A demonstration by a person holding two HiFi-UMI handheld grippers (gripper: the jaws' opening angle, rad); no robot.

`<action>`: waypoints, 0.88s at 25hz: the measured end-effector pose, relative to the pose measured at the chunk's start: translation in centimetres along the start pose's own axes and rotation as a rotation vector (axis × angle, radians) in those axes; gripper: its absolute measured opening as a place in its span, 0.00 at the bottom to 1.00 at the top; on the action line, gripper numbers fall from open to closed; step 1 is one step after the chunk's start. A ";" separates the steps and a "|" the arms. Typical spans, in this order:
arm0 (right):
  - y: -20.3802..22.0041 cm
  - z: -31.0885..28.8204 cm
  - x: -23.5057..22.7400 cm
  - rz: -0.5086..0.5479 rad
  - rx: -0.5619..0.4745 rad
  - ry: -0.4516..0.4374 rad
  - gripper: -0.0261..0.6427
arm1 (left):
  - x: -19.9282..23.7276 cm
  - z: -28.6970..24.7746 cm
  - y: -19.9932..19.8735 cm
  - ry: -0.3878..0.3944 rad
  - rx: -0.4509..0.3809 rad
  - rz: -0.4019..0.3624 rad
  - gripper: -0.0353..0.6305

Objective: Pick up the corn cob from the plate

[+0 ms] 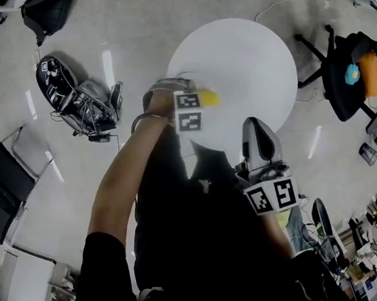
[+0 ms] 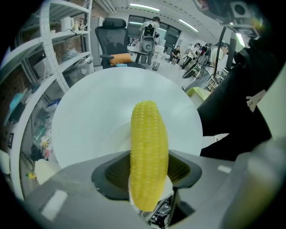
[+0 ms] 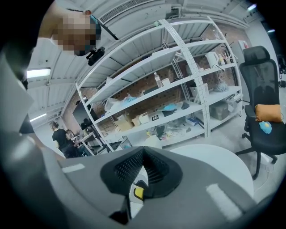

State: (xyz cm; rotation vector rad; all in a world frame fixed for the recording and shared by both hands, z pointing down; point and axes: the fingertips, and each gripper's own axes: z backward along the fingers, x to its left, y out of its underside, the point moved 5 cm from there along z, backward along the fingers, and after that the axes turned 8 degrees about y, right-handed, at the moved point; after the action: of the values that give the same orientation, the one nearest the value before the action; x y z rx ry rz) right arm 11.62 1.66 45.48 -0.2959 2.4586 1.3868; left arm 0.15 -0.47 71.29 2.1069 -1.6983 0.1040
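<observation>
Over the smooth, matt round white table (image 2: pixel 89 116), the yellow corn cob (image 2: pixel 149 152) looks bumpy and faintly glossy, like plastic. The left gripper (image 2: pixel 147 172) is matt grey plastic with black ribbed pads (image 2: pixel 115 172). Beside the table, the grey floor (image 1: pixel 124 31) shines glossy.

In the head view my left gripper's (image 1: pixel 199 98) marker cube (image 1: pixel 189 111) hides all but one yellow end of the corn cob (image 1: pixel 210 98), its jaws sit out of sight beneath, and the white plate cannot be told from the white table (image 1: pixel 244 49).
</observation>
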 end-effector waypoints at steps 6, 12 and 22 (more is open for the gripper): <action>-0.3 0.3 0.6 0.008 -0.020 -0.013 0.05 | -0.3 1.3 -0.1 -0.038 -0.013 0.012 0.41; -1.0 0.8 1.0 0.017 -0.051 -0.024 0.05 | -0.3 3.6 -0.6 -0.092 -0.053 0.045 0.41; -2.5 2.1 1.9 0.044 -0.104 -0.052 0.05 | -1.3 9.3 -2.1 -0.241 -0.158 0.109 0.41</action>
State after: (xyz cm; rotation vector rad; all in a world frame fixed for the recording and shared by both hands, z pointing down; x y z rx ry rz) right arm 10.99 2.12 41.73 -0.2276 2.3693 1.5234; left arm -0.14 -2.47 61.88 1.9743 -1.8908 -0.2538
